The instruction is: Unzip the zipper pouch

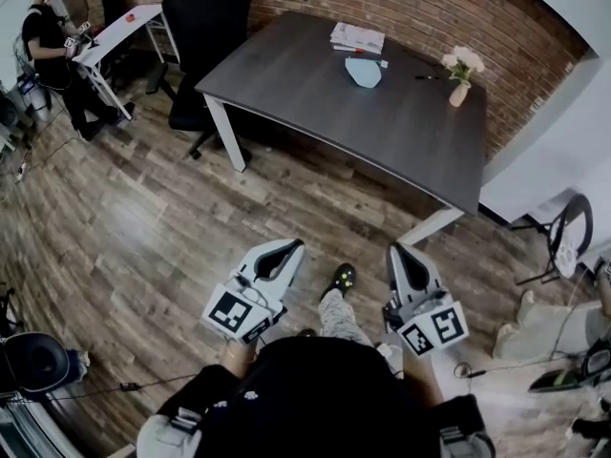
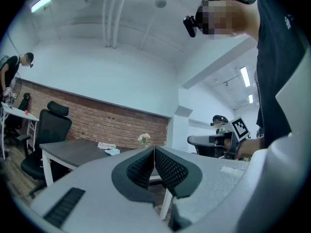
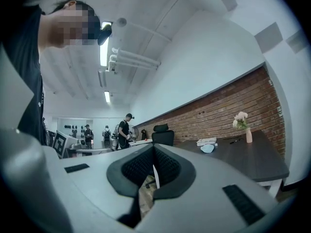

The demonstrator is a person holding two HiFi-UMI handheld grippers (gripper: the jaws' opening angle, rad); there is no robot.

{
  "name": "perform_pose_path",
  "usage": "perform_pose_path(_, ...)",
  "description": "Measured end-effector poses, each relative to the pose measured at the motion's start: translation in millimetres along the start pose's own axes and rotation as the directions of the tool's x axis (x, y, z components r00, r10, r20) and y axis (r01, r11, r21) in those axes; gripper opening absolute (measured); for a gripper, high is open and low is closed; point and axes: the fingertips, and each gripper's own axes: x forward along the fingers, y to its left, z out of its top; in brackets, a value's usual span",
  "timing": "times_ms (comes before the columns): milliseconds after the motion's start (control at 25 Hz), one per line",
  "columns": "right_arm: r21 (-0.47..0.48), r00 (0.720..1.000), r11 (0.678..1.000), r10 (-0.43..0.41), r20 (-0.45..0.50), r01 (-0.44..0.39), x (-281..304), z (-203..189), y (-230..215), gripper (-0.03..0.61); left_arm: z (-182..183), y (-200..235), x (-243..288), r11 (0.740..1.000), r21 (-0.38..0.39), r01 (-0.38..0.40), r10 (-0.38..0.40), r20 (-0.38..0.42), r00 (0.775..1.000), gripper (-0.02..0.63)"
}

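Note:
A light blue zipper pouch (image 1: 363, 72) lies on the far part of a dark table (image 1: 315, 98), also seen small in the left gripper view (image 2: 112, 151) and the right gripper view (image 3: 208, 148). Both grippers are held over the wooden floor, well short of the table. My left gripper (image 1: 291, 247) is shut and empty, its jaws meeting (image 2: 154, 149). My right gripper (image 1: 396, 249) is shut too, with nothing between its jaws (image 3: 153, 147). Both point level toward the table.
A stack of papers (image 1: 357, 37), a pen (image 1: 426, 76) and a small vase of flowers (image 1: 461, 72) share the table. A black office chair (image 1: 202, 27) stands at its left end. A person (image 1: 50, 46) stands by a white desk (image 1: 116, 31) at far left.

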Motion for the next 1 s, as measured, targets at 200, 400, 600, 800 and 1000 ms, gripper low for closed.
perform_pose_path(200,0.022,1.0,1.0,0.013,0.014,-0.013,35.3,1.7,-46.3,-0.002,-0.3,25.4,31.8,0.998,0.039,-0.043,0.044,-0.034,0.998,0.006)
perform_pose_path(400,0.033,0.999,0.999,0.037,0.017,-0.038,70.4,5.2,-95.5,0.0,-0.3,49.6,79.8,0.996,0.039,-0.075,0.077,-0.063,0.995,0.006)
perform_pose_path(600,0.058,0.998,0.997,0.053,0.022,-0.054,96.6,13.6,-143.7,0.0,8.5,69.9,131.2,0.994,0.043,-0.098,0.1,-0.059,0.993,0.006)
perform_pose_path(800,0.106,0.999,0.994,0.027,0.041,-0.031,115.7,19.0,-199.6,0.0,19.9,86.8,181.1,0.993,0.064,-0.099,0.103,-0.068,0.992,0.006)
perform_pose_path(1000,0.132,0.999,0.991,0.007,0.038,-0.012,131.1,18.2,-245.9,0.0,24.1,95.4,231.1,0.993,0.082,-0.088,0.096,-0.094,0.991,0.006)
